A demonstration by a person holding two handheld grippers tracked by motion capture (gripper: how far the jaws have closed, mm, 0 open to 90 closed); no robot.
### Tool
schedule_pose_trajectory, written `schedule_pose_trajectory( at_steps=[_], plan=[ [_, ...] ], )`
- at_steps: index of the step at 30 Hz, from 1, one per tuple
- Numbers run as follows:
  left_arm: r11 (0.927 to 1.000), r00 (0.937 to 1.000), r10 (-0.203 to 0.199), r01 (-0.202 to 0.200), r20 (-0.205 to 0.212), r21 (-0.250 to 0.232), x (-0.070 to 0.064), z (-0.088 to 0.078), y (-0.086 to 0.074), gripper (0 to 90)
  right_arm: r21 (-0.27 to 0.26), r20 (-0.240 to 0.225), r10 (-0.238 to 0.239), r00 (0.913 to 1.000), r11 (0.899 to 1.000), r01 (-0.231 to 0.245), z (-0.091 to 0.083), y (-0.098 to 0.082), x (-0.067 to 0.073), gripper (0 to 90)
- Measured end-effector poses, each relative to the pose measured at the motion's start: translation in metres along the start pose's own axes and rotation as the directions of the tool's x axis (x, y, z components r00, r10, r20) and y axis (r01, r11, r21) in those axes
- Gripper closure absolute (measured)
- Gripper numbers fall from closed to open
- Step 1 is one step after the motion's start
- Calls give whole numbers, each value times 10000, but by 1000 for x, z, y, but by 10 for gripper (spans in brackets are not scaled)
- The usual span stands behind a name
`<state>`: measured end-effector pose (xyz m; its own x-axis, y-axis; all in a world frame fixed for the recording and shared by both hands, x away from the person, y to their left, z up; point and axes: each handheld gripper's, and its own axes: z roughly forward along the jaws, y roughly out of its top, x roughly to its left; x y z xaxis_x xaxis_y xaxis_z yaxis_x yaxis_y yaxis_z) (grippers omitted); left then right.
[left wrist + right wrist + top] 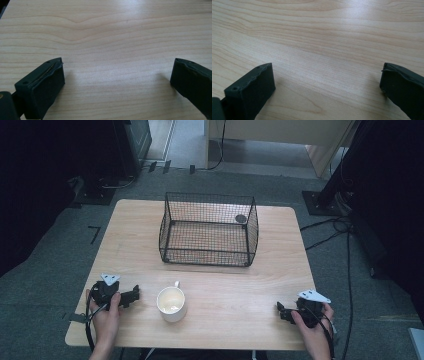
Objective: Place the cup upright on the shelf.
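High view: white mug [172,304] stood upright on the wooden surface [225,285], on the person's side of the wire basket [209,229]; left hand-held gripper [134,295] lay just beside the mug at its left, not touching, and right hand-held gripper [281,310] lay well apart from the mug at its right. Left gripper view: jaws spread wide over bare wood, holding nothing. Right gripper view: jaws likewise wide and empty.
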<state>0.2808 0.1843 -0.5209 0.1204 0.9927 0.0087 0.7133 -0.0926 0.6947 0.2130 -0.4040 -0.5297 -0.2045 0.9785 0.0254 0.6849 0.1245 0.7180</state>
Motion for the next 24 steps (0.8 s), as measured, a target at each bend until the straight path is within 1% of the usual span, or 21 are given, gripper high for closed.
schedule_pose_trajectory(
  at_steps=[2,5,7,10,11,12,14,15,17,20,22,23,24],
  plan=[
    [10000,10000,6,-6,-21,23,1,-1,0,0,1,-3,-2,10000,10000,2,0,0,0,0],
    [9997,9999,-169,169,-23,-169,3,-5,-1,0,10,-34,-34,10000,10000,34,0,0,0,0],
    [9992,9997,-246,248,67,-324,4,-9,0,0,10,-45,-53,10000,10000,53,0,0,-1,0],
    [9982,9998,-182,187,106,-572,2,-18,2,0,11,-50,-58,10000,10000,58,0,0,-1,0],
    [9967,9998,-136,147,155,-793,0,-27,3,0,5,-60,-62,10000,10000,63,0,0,0,0],
    [9967,9998,-136,147,155,-793,0,-27,3,0,5,-60,-62,10000,10000,63,0,0,0,0],
    [9948,9997,-92,116,240,-1008,-2,-35,4,0,-4,-59,-76,10000,10000,76,0,0,0,0],
    [9926,9992,-74,121,393,-1211,-4,-40,6,0,12,-69,-63,10000,10000,63,0,0,1,0],
    [9901,9977,-106,199,677,-1388,-5,-47,8,0,12,-56,-50,10000,10000,50,0,0,2,0],
    [9874,9969,35,91,792,-1577,-8,-54,10,0,-4,58,22,10000,10000,-22,0,0,4,0],
    [9863,9952,138,24,970,-1650,-12,-60,11,0,-1,98,107,9999,9999,-107,0,0,6,0],
    [9849,9935,240,-44,1109,-1730,-17,-65,12,0,-3,96,92,9999,10000,-92,0,0,7,0],
    [9849,9935,240,-44,1109,-1730,-17,-65,12,0,-3,96,92,9999,10000,-92,0,0,7,0]
  ],
)
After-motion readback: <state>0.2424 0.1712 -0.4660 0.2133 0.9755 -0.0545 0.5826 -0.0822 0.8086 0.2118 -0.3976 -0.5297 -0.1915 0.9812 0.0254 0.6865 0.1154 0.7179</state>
